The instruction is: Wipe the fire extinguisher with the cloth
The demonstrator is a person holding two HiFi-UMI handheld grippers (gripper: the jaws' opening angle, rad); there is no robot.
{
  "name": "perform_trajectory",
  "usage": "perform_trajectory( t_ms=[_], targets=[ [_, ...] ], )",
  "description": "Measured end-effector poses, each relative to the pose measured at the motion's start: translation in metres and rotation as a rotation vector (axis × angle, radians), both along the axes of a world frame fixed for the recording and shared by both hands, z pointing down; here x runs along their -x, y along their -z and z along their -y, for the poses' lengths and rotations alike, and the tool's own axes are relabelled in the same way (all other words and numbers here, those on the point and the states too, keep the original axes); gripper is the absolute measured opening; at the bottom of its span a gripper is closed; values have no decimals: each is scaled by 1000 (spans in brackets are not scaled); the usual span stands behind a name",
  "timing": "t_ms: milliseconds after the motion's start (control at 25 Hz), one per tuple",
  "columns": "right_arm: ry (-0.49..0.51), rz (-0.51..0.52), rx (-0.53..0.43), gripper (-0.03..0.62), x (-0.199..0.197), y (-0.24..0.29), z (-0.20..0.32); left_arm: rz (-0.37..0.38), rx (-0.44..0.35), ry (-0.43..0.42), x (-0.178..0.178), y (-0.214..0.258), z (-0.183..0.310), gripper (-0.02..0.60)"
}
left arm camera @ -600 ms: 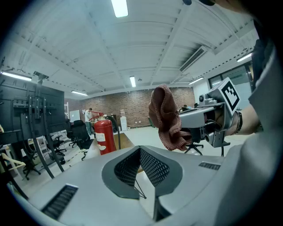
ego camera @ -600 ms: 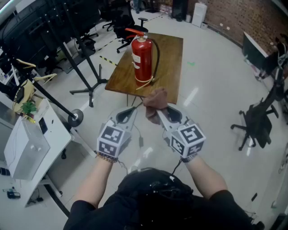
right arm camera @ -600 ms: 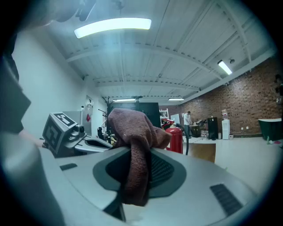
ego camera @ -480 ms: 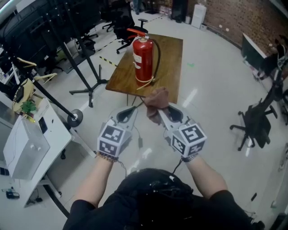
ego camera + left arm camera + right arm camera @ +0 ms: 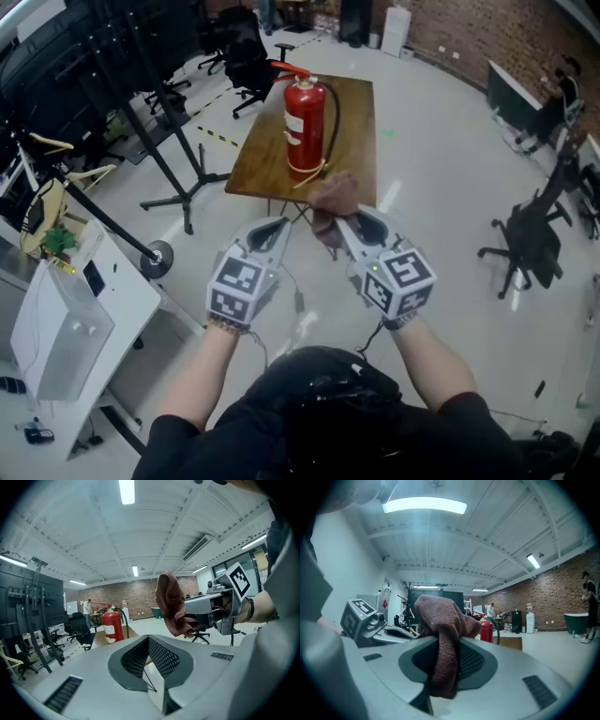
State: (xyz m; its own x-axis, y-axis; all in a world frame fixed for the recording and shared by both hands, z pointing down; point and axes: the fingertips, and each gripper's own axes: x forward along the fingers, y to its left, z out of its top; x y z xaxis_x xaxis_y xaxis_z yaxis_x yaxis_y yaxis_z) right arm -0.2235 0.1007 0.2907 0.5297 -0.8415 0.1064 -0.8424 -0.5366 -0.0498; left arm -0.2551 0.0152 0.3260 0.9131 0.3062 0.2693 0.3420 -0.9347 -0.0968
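The right gripper (image 5: 345,223) has its jaws clamped on a brown cloth (image 5: 334,200). In the right gripper view the cloth bunches above the jaws and a fold hangs down between them. The left gripper (image 5: 279,225) is just beside it on the left, its jaws together with nothing between them. Both grippers are held out in front of the person at roughly the same height, pointing toward a wooden bench (image 5: 255,157).

The red fire extinguisher (image 5: 303,124) stands upright on that bench, near its front edge, with its black hose (image 5: 331,120) curving down its right side. The cloth is in front of the extinguisher and not touching it; the head view shows it over the bench's near edge.

A black stand (image 5: 176,161) with spread legs is on the floor left of the bench, and a black office chair (image 5: 528,246) is well apart to the right.
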Motion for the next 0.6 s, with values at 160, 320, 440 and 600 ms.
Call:
perform_trajectory(
  t_ms=[160, 320, 440, 600],
  targets=[
    [-24, -6, 9, 118, -2, -1, 11, -4, 3, -16, -5, 0, 13, 0],
    [-40, -6, 13, 118, -18, -2, 17, -1, 6, -23, -19, -1, 22, 0],
    [-45, -8, 12, 118, -39, -3, 23, 2, 7, -19, -39, -2, 29, 0],
    [-32, -4, 7, 118, -77, -8, 29, 14, 3, 2, -74, -7, 38, 0]
  ],
)
